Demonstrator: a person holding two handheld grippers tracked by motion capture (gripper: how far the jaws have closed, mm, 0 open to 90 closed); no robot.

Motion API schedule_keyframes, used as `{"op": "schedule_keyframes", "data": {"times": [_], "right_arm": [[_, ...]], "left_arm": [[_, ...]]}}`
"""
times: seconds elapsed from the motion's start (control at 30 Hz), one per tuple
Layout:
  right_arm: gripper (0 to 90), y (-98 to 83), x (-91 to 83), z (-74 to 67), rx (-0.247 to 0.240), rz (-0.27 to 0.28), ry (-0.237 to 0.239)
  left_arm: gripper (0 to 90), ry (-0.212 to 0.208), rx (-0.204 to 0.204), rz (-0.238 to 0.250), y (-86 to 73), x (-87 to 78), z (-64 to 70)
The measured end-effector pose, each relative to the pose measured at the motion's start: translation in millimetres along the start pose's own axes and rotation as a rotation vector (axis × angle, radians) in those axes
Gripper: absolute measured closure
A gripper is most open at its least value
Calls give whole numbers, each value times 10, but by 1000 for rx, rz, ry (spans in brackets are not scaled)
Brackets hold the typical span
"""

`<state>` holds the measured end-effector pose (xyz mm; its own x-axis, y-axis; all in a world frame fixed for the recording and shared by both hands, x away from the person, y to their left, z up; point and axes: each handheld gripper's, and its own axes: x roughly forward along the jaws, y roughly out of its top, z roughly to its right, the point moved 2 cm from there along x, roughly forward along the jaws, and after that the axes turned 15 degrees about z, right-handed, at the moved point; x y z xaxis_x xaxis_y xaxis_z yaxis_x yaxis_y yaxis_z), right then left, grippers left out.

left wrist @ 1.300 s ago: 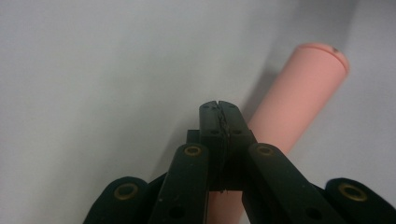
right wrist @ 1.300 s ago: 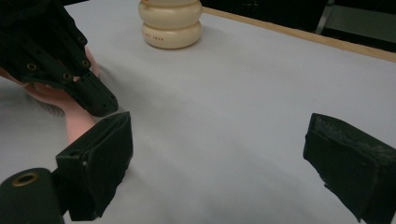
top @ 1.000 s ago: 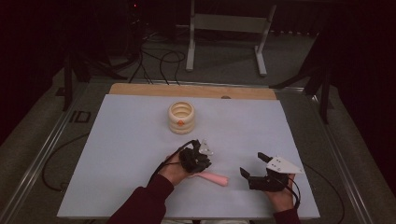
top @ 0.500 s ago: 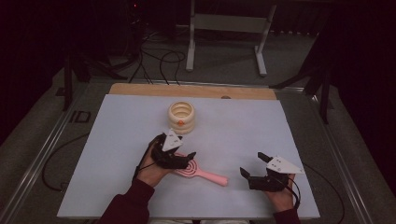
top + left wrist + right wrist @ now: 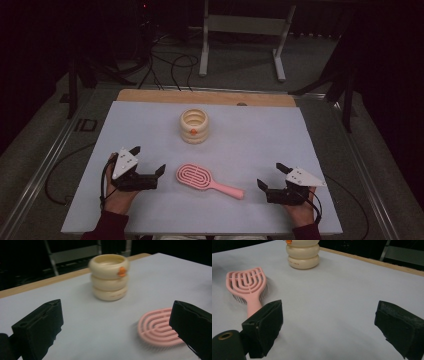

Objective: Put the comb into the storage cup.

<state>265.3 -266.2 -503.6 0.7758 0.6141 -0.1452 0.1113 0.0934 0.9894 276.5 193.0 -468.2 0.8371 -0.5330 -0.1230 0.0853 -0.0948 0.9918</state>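
left hand-held gripper [image 5: 148,161] jaws just opened, empty | hairbrush [image 5: 207,180] beside, apart

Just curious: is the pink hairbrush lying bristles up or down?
Bristles down: the hairbrush shows its slotted back, bristles touching the table.

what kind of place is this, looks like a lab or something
Probably a recording or test setup in a lab, not a home: a bare white table in a dark room, cables on the floor, a metal stand behind, and only a pink hairbrush and a cream ringed container laid out.
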Motion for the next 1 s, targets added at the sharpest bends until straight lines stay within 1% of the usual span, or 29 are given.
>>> {"op": "schedule_keyframes", "data": {"times": [0.03,0.07,0.1,0.27,0.33,0.4,0.6,0.7,0.8,0.87,1.0], "right_arm": [[83,0,0,0,0,0,0],[83,1,-3,2,1,0,-1],[83,2,-9,13,-2,5,-7],[83,3,-24,32,8,14,-8],[83,3,-25,33,7,16,-7],[83,7,-27,28,5,18,-5],[83,6,-23,42,0,19,-2],[83,5,-28,54,2,22,-5],[83,4,-27,60,5,22,-9],[83,1,-21,53,5,21,-3],[83,13,-16,43,1,24,-7]], "left_arm": [[0,0,0,0,0,0,0],[0,12,-12,16,-28,-83,-62],[0,22,-12,19,-37,-119,-89],[0,58,-15,57,-94,-294,-193],[0,61,-33,65,-124,-346,-229],[0,59,-35,66,-147,-383,-250],[0,65,-47,84,-159,-418,-291],[0,72,-50,76,-187,-415,-307],[0,80,-58,72,-195,-420,-329],[0,91,-62,77,-191,-434,-340],[0,109,-58,81,-190,-444,-359]]}}
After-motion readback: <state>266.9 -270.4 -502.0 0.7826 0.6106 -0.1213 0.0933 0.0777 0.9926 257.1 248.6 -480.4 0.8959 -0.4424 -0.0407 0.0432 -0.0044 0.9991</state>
